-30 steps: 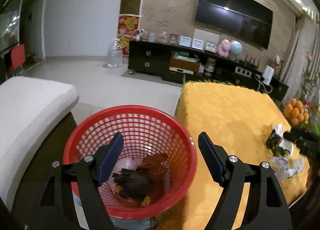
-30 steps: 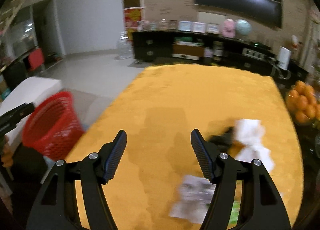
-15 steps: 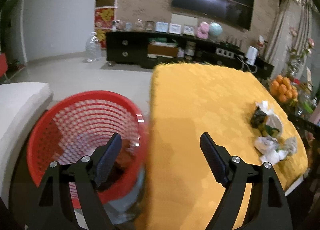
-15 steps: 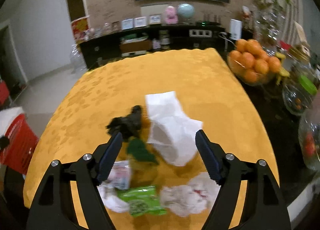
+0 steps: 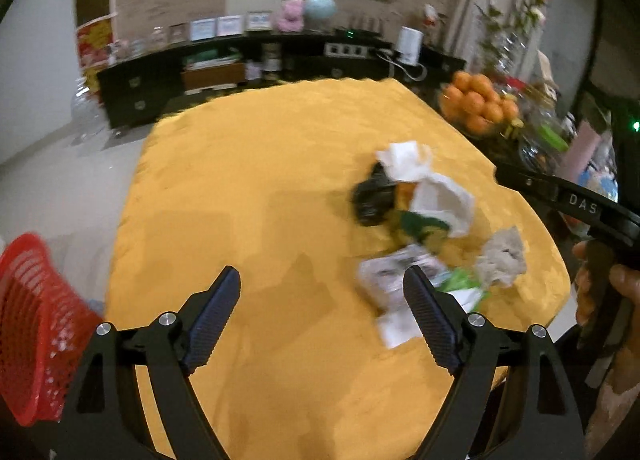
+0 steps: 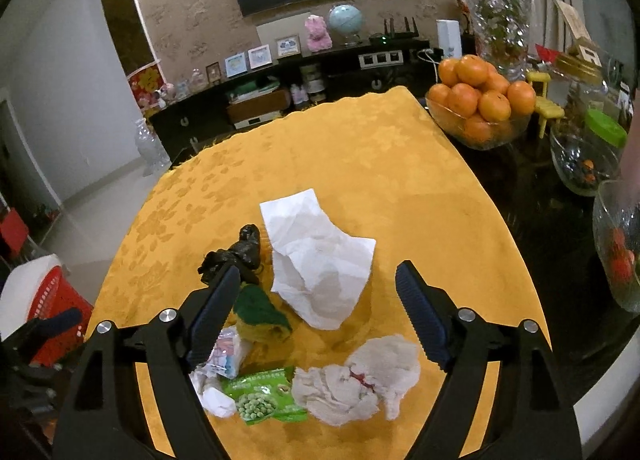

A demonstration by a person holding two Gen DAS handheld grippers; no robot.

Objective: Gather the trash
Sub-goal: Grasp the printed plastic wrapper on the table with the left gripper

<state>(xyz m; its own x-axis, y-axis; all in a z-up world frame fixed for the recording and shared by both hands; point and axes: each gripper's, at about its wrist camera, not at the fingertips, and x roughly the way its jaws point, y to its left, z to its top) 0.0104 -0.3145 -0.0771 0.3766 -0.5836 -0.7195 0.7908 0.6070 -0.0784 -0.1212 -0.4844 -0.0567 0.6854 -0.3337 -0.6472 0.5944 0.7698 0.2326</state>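
Observation:
Trash lies on the yellow tablecloth [image 6: 360, 156]: a large white paper [image 6: 316, 256], a black crumpled bag [image 6: 236, 256], a green wrapper [image 6: 256, 308], a green pea packet [image 6: 260, 396], a crumpled tissue [image 6: 360, 376] and a small white wrapper [image 6: 224, 356]. My right gripper [image 6: 318, 308] is open and empty just above the pile. My left gripper [image 5: 320, 320] is open and empty over the cloth, left of the same pile [image 5: 416, 220]. The red basket [image 5: 32, 324] stands at the table's left, also in the right wrist view [image 6: 56, 304].
A glass bowl of oranges [image 6: 480, 104], glass jars [image 6: 588, 156] and a vase [image 6: 504, 12] stand on the dark surface right of the cloth. A black TV cabinet [image 6: 280, 88] runs along the far wall. The right gripper's body [image 5: 568, 204] shows at the left view's right.
My left gripper swung right from above the red basket to over the tablecloth. My right gripper moved right and closer to the trash pile. Both stayed open.

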